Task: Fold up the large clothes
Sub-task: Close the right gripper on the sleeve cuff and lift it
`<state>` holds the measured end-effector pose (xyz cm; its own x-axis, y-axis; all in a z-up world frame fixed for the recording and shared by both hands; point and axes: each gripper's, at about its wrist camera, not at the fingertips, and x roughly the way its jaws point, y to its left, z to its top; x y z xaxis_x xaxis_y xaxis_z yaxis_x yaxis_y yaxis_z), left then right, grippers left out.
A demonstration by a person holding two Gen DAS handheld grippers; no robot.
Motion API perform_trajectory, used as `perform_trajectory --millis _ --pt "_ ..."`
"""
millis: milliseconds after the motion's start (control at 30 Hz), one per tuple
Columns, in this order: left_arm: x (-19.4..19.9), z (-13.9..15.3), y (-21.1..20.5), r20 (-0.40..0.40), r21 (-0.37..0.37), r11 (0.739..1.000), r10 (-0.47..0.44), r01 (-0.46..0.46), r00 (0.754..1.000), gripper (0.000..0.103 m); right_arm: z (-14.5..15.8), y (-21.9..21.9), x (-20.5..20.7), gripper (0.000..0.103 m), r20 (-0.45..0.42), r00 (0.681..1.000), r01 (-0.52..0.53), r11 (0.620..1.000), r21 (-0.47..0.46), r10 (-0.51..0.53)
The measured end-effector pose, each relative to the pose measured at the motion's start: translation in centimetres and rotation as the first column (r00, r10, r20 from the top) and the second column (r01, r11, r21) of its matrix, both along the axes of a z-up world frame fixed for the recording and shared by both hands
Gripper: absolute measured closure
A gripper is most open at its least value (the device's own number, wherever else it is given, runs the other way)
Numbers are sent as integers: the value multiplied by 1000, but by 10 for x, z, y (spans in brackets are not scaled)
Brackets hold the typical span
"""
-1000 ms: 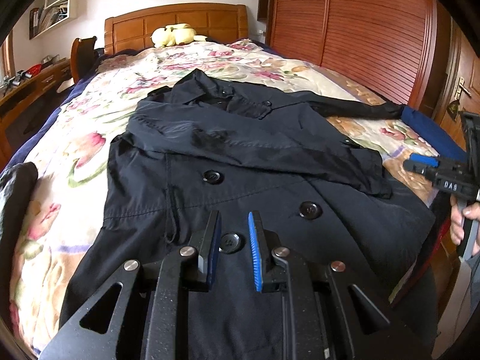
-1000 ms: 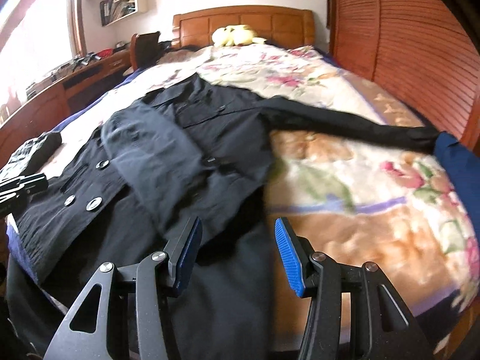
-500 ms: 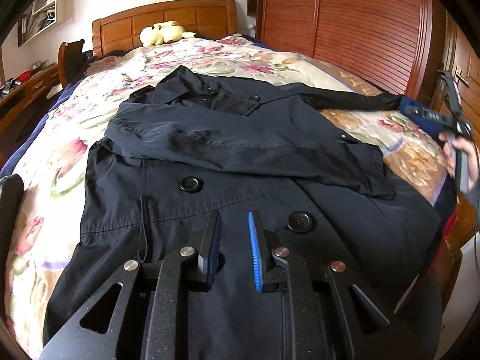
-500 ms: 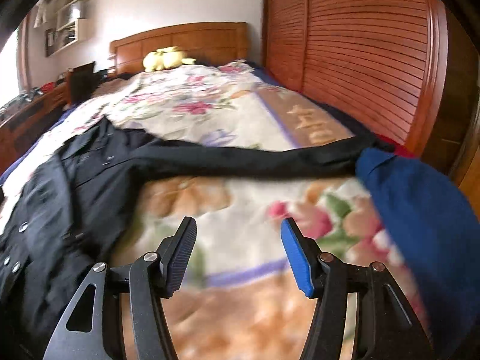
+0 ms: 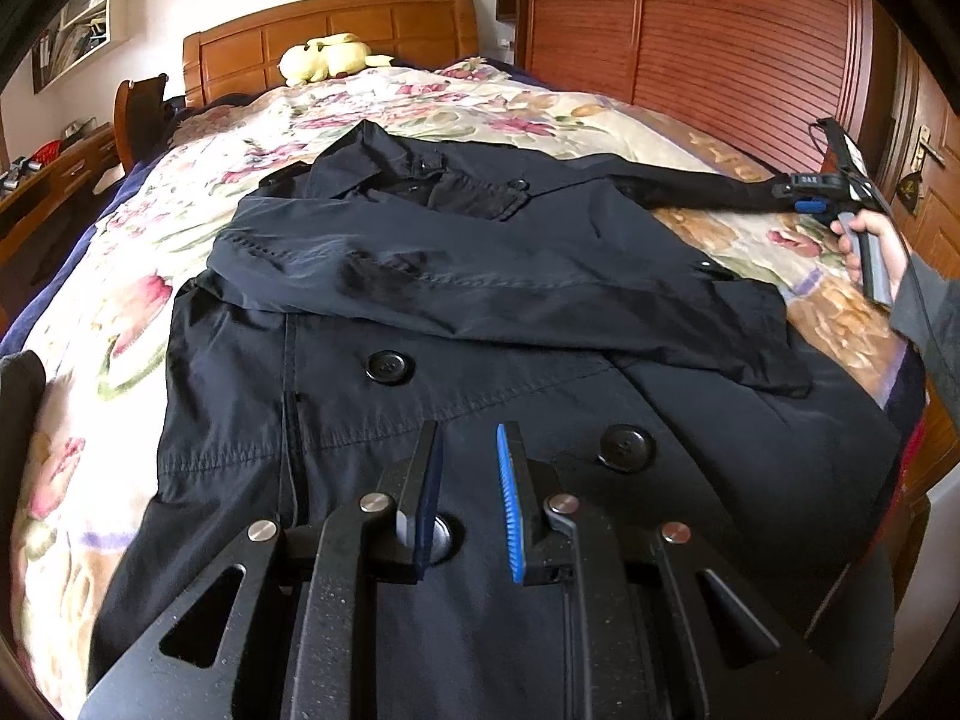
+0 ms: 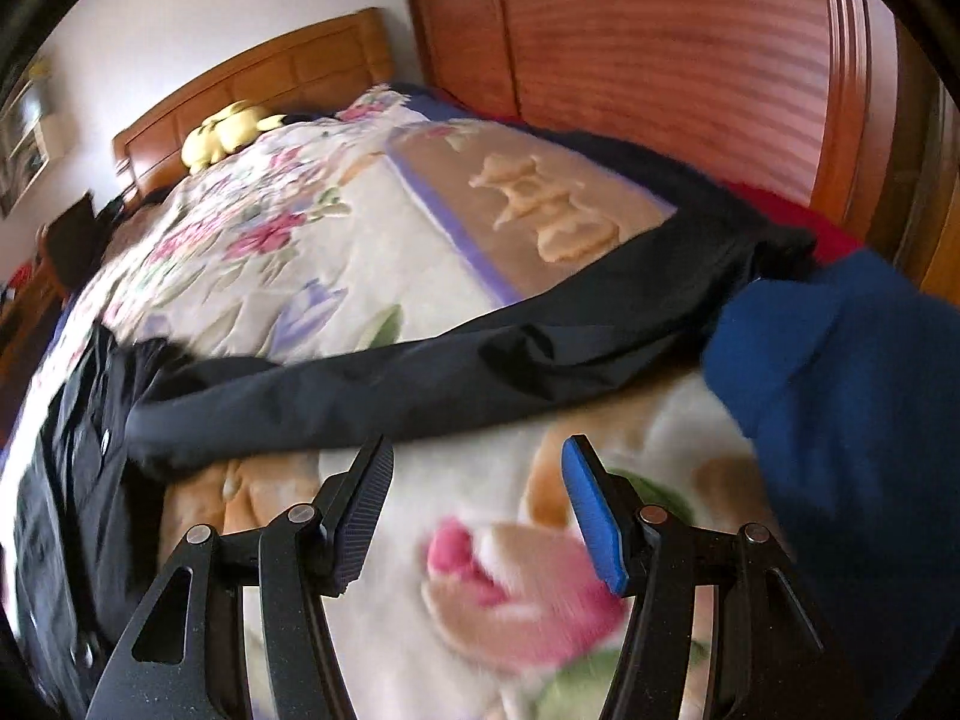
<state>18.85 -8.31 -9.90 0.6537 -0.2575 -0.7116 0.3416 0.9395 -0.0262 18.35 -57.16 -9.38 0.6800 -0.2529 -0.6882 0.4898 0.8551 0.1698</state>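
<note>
A black double-breasted coat (image 5: 480,312) lies face up on the floral bedspread (image 5: 120,312). One sleeve is folded across its chest; the other sleeve (image 5: 690,189) stretches out to the right. My left gripper (image 5: 469,450) hovers over the coat's lower front, open a little and empty. My right gripper (image 6: 477,450) is open and empty just short of the outstretched sleeve (image 6: 420,384). It also shows in the left wrist view (image 5: 807,192), at that sleeve's cuff.
A blue fabric (image 6: 852,396) lies by the sleeve's cuff at the bed's right edge. A red-brown slatted wardrobe (image 5: 690,42) stands close along the right. A yellow plush toy (image 5: 327,60) sits by the wooden headboard (image 5: 330,24). A desk (image 5: 42,180) is on the left.
My right gripper has swung right from the coat's body toward the outstretched sleeve's cuff and tilted. My left gripper has stayed over the coat's lower front.
</note>
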Motion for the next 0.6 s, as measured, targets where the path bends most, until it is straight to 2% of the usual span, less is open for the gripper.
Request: perform_trajectory --millis 167,333,600 --pt "16 -4 6 -11 24 1000 13 -13 1000 84 -10 -24 18 43 -2 997 76 995 70 -76" --pt "26 -24 12 -69 19 999 32 -30 997 84 -25 -41 34 43 -18 990 138 981 136 -137" --pt "25 -37 11 -82 18 999 30 -29 996 84 -31 -48 53 43 -46 986 166 977 137 -162"
